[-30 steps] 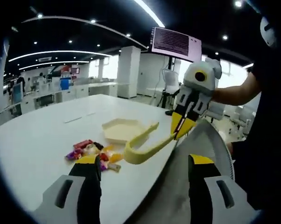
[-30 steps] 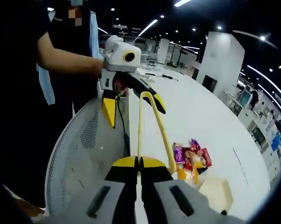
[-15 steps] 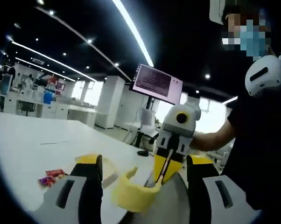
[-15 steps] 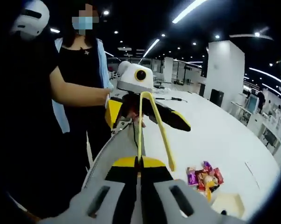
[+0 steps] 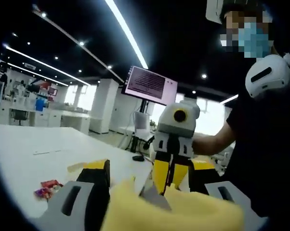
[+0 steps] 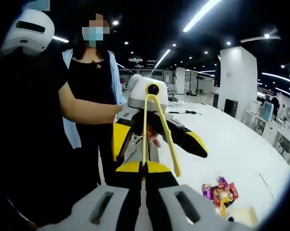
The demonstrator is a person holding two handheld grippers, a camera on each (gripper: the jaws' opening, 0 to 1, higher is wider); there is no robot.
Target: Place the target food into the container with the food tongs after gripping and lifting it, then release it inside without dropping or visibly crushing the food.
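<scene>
My right gripper [image 6: 144, 169] is shut on the handle ends of the yellow food tongs [image 6: 146, 127], which point away from it toward my left gripper [image 6: 157, 140]. The tongs' far end reaches the left gripper's white body between its jaws, which are spread wide. In the left gripper view the tongs [image 5: 174, 214] are a blurred yellow mass close to the lens, between the jaws of the open left gripper [image 5: 150, 167]. Behind it, the right gripper [image 5: 167, 175] faces me. A pile of wrapped candies [image 6: 221, 193] [image 5: 47, 186] lies on the white table beside a pale container [image 6: 243, 217] [image 5: 80, 166].
A person in black stands close behind the grippers, arm [image 6: 89, 111] reaching forward. The white table [image 6: 231, 144] stretches away to the right. A mesh chair back [image 6: 135, 149] sits under the grippers. A monitor [image 5: 151, 85] stands beyond the table.
Both grippers have drawn closer together. The tongs' far end has slid in between the left gripper's jaws and now blurs against its lens. Both views have tilted further off the table.
</scene>
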